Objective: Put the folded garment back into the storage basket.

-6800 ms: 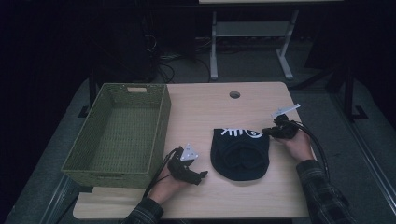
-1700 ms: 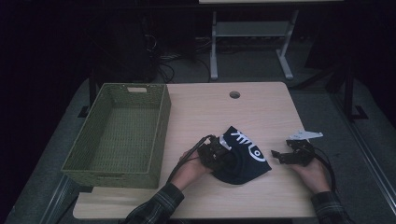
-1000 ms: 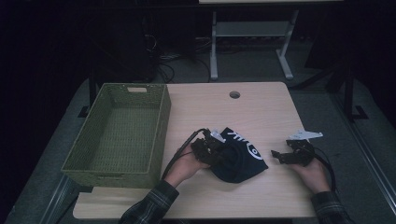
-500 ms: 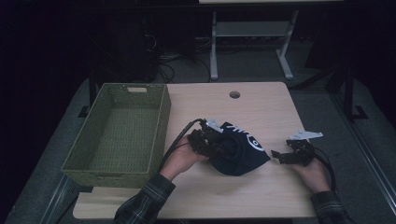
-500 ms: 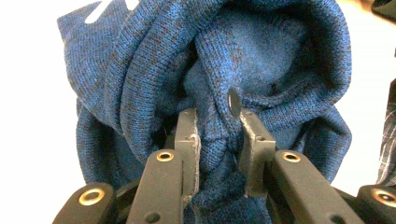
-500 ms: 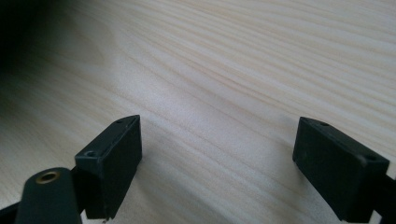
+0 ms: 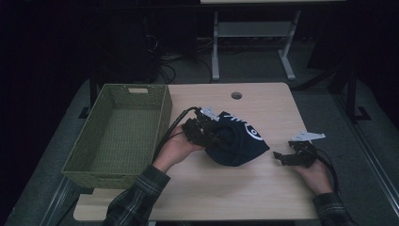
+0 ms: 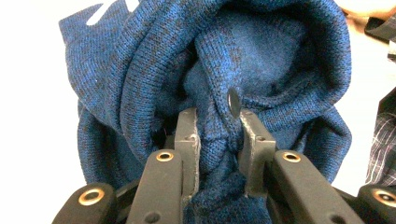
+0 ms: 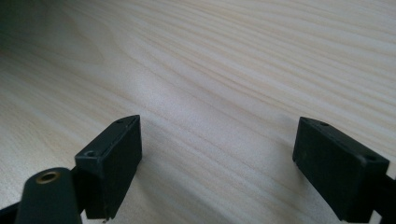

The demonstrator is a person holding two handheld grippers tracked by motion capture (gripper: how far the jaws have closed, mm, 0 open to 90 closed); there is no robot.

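Note:
A dark blue knitted cap (image 7: 235, 141) with a white emblem hangs bunched over the middle of the wooden table (image 7: 263, 188). My left gripper (image 7: 207, 134) is shut on a fold of it at its left side and holds it lifted off the table. In the left gripper view the cap (image 8: 261, 60) hangs close ahead, a thick fold of knit pinched where the left gripper (image 8: 218, 128) closes. My right gripper (image 7: 280, 157) rests at the right of the table, apart from the cap. In its own view the right gripper (image 9: 217, 144) stands wide open over bare wood.
A green woven basket (image 7: 162, 110), empty inside, stands along the table's left side, just left of my left hand. A round cable hole (image 7: 236, 95) sits near the far edge. Beyond the table are a white desk frame (image 7: 254, 33) and dark floor.
My left gripper has risen and drifted left and away from me with the cap, which now hangs bunched off the table. The right gripper has kept still.

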